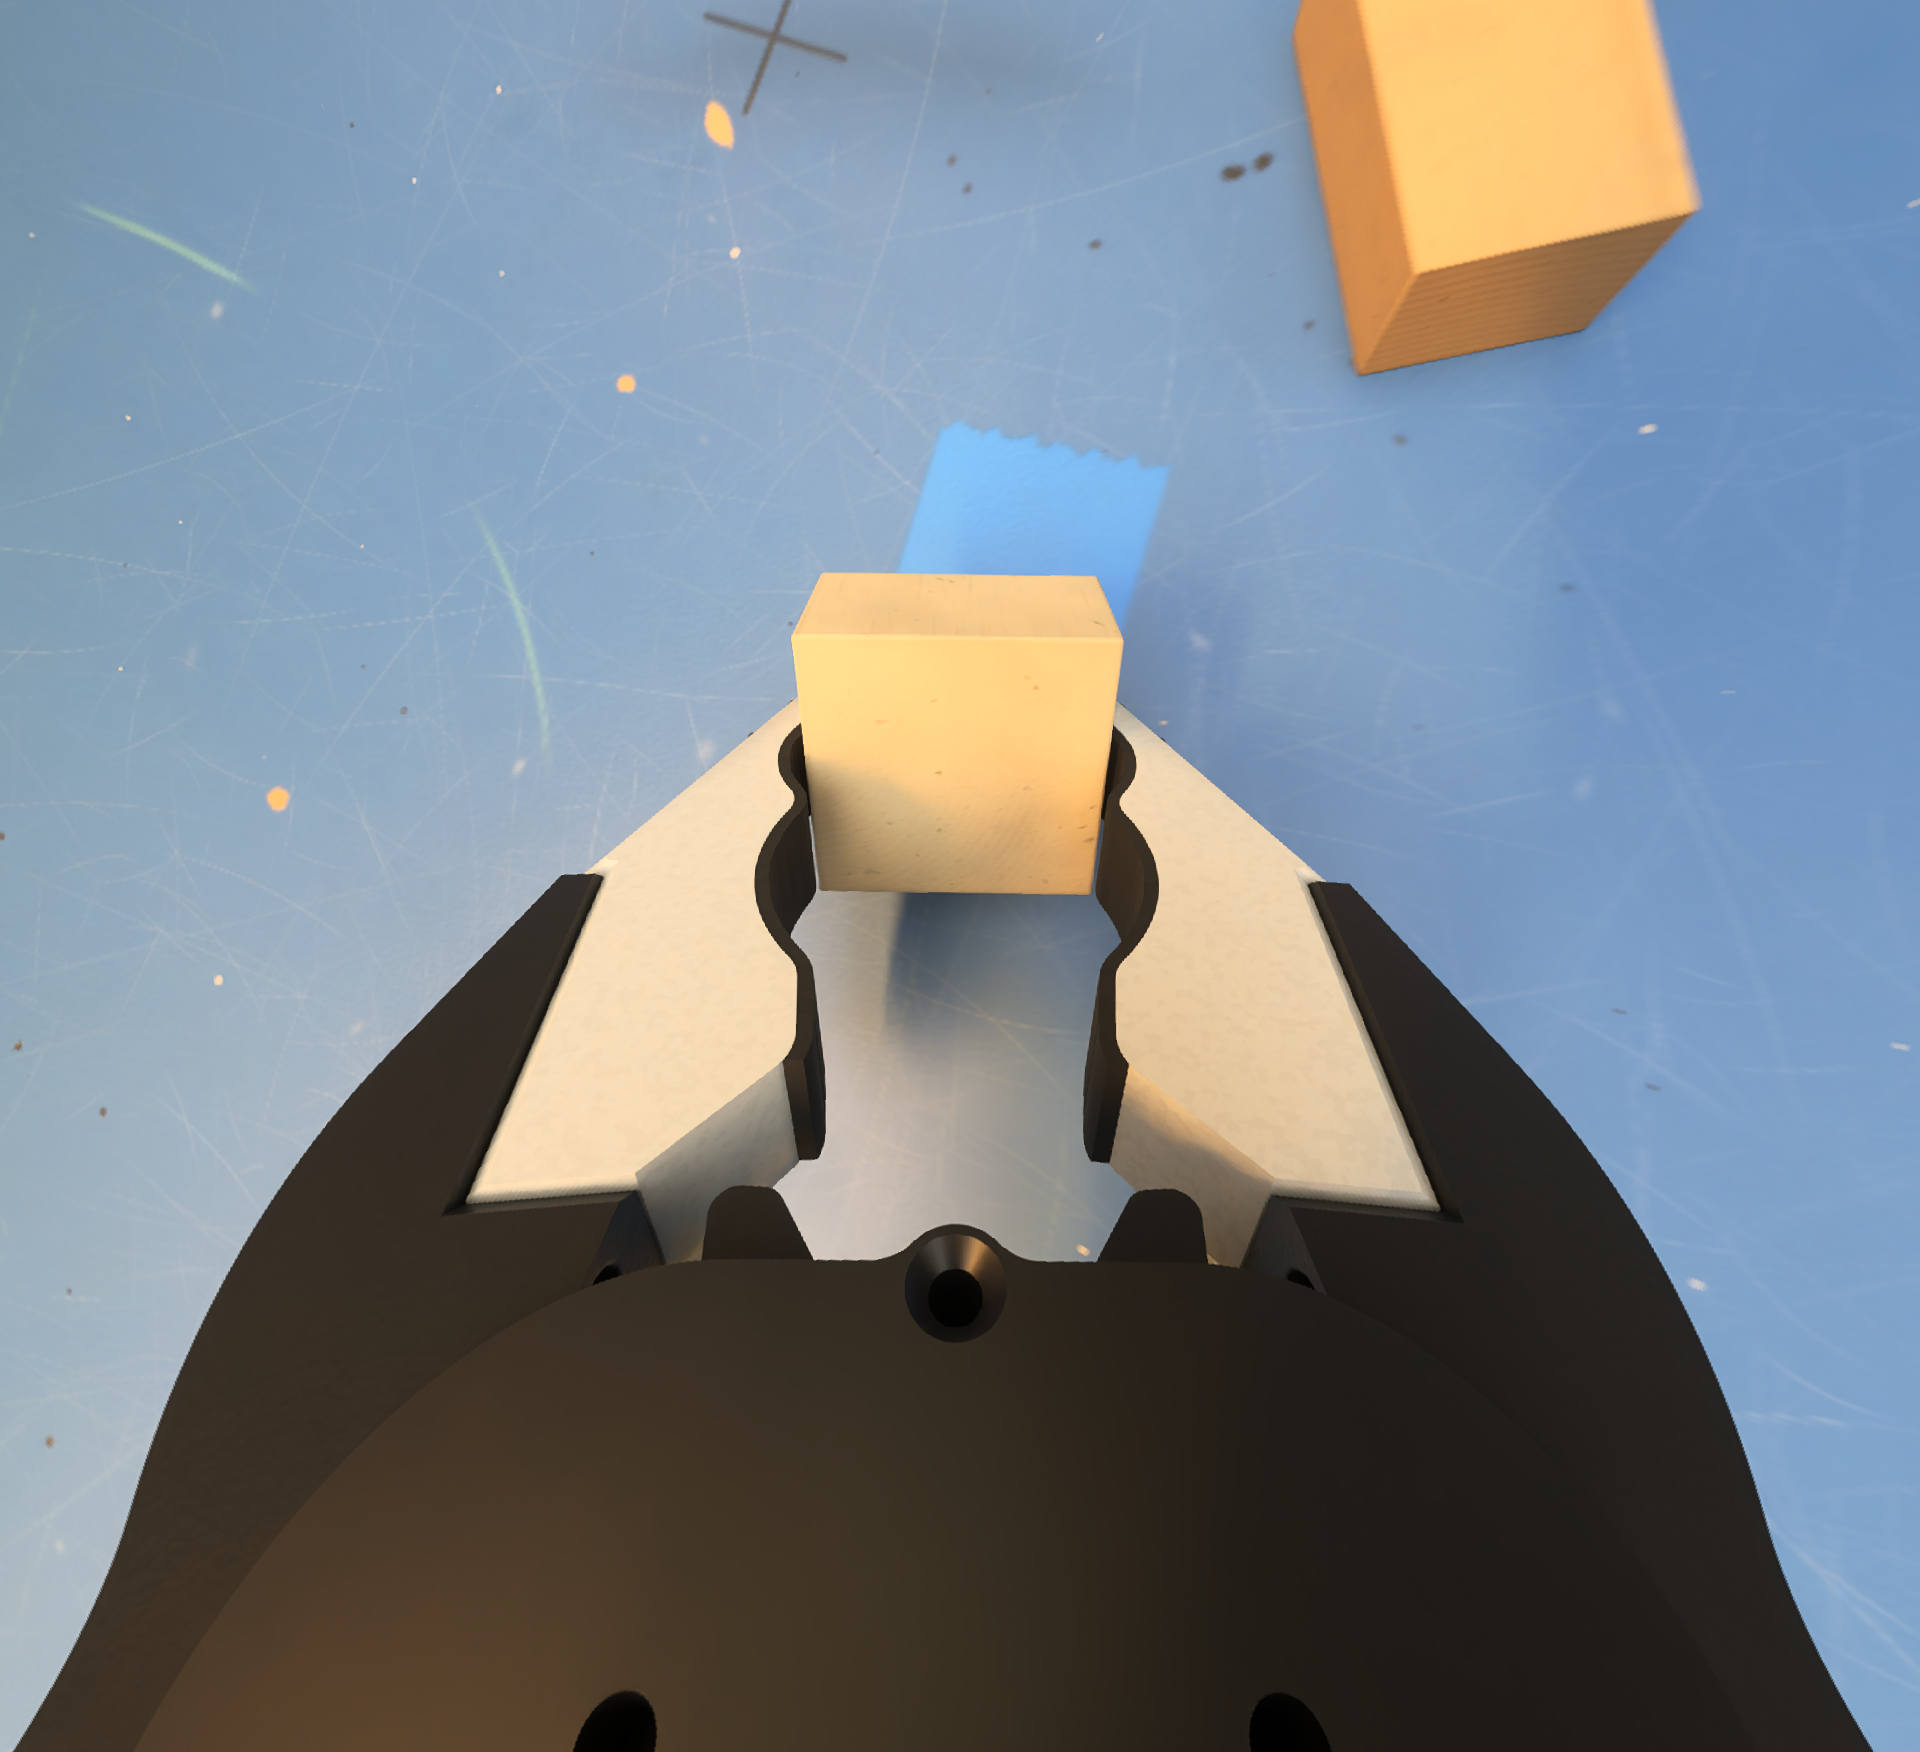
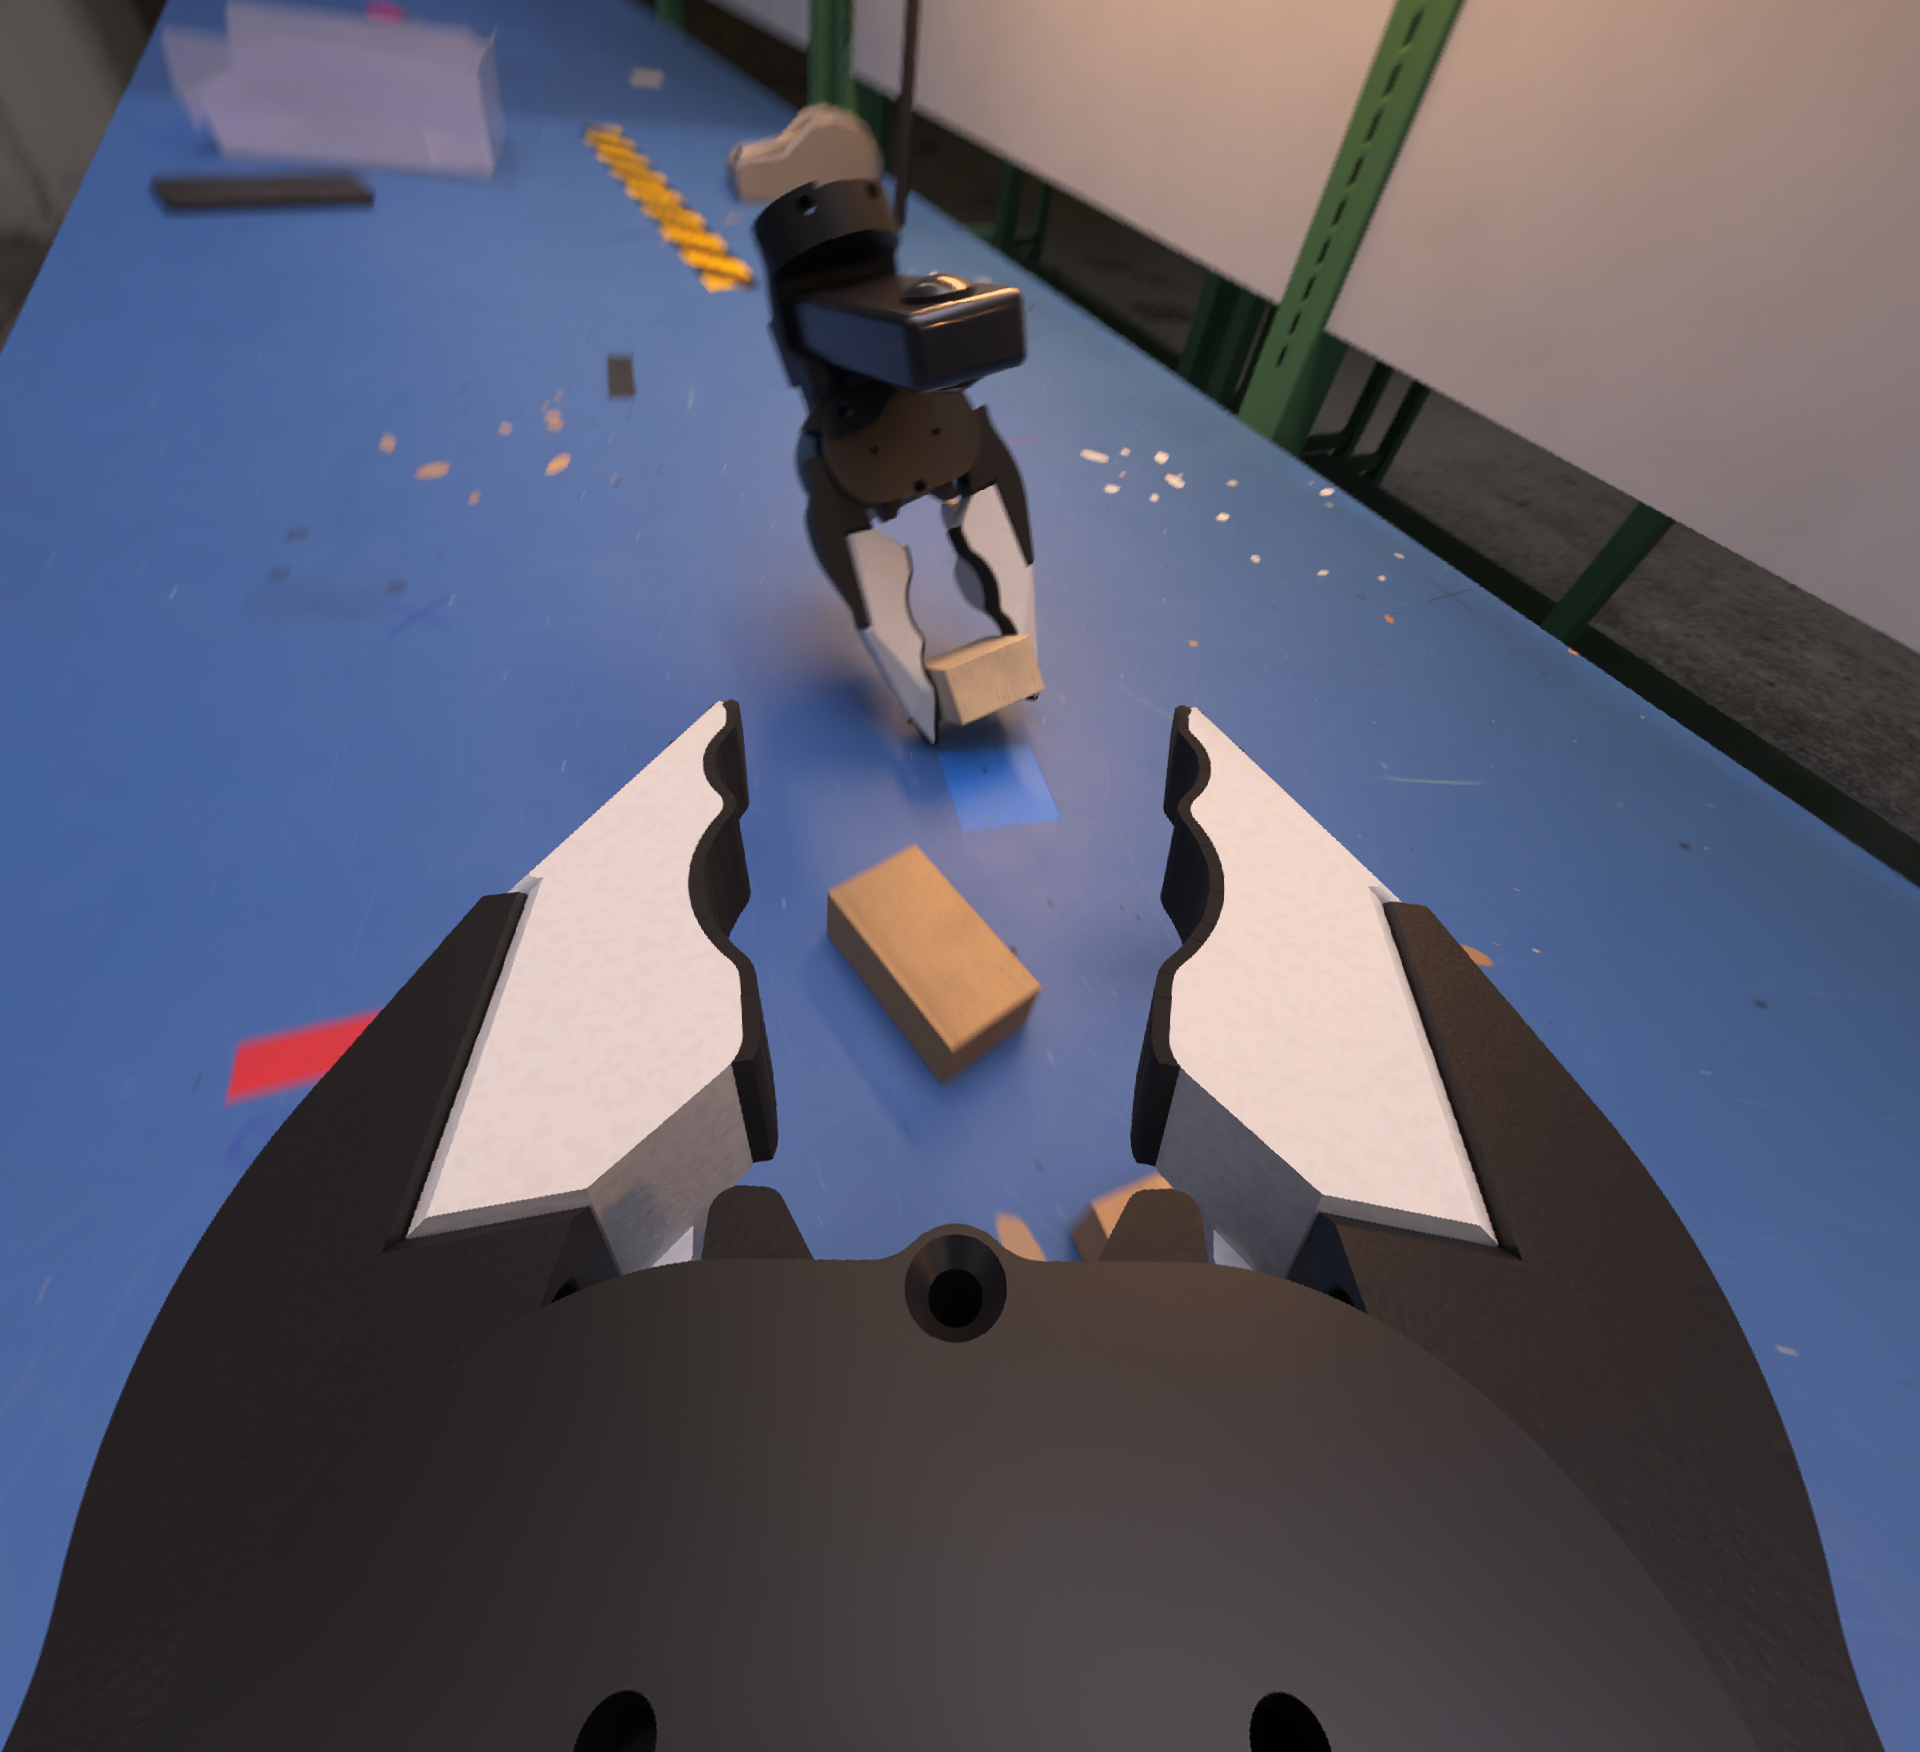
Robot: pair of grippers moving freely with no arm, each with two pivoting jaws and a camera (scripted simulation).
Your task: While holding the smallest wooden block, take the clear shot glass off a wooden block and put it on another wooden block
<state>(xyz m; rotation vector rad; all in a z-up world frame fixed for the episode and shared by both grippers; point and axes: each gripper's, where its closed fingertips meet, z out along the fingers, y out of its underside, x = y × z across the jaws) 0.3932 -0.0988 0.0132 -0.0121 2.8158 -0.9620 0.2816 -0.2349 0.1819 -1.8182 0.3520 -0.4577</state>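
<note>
My left gripper [image 1: 956,731] is shut on the smallest wooden block [image 1: 956,736], a pale cube held just above the blue table. It also shows in the right wrist view [image 2: 977,694], tilted down with the cube [image 2: 982,676] between its tips. A larger orange-tan wooden block [image 1: 1486,102] lies to the upper right. My right gripper [image 2: 956,715] is open and empty, above and behind a flat-lying wooden block [image 2: 930,959]. Part of another wooden piece [image 2: 1117,1209] shows low between my right fingers. No shot glass is in view.
A blue tape patch [image 2: 997,788] lies under the left gripper and also shows in the left wrist view [image 1: 1039,507]. Red tape [image 2: 296,1053] is at the left. Papers [image 2: 332,92], a dark bar [image 2: 260,193] and a yellow strip [image 2: 665,206] lie far back. The table edge [image 2: 1558,642] runs along the right by green posts.
</note>
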